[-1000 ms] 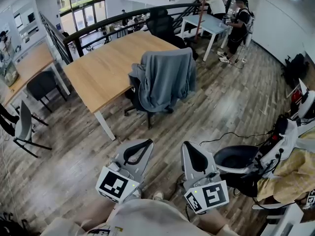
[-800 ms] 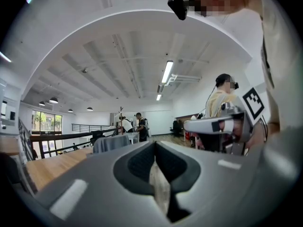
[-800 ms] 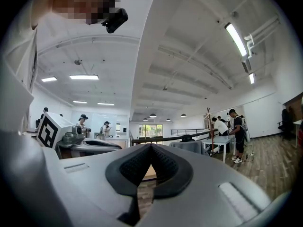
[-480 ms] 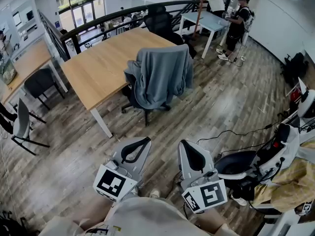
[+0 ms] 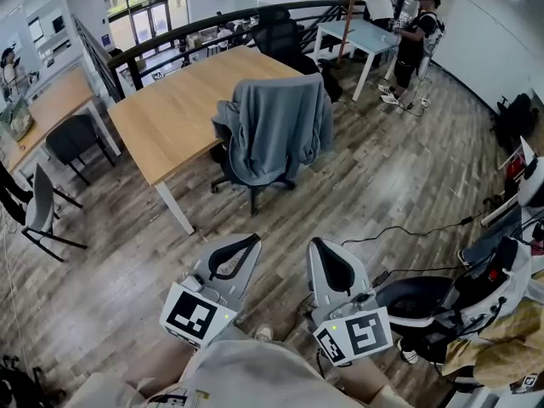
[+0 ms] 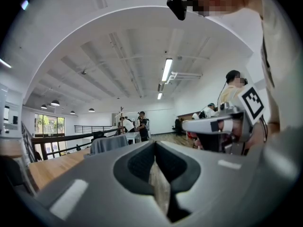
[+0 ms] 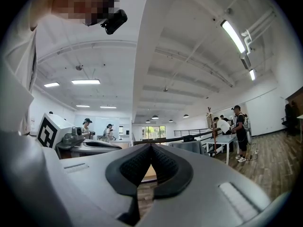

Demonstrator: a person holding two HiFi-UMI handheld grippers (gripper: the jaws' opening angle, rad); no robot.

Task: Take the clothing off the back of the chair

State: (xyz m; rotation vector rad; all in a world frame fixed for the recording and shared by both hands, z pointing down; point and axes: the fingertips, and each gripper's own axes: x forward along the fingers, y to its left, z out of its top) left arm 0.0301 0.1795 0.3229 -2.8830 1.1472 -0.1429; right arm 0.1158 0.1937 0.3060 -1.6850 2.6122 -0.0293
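Wood-plank flooring (image 5: 387,177) stretches across an open office. We hold the left tool (image 5: 257,240) and the right tool (image 5: 314,242) side by side, low in the head view. Both point level, each with its jaws pressed together on nothing. Well ahead of them, the gray clothing (image 5: 276,126) hangs draped over the back of a black office chair (image 5: 221,155), which stands at the edge of a long wooden tabletop (image 5: 170,113). Beyond it, a person (image 5: 414,41) stands beside a white tabletop (image 5: 361,36).
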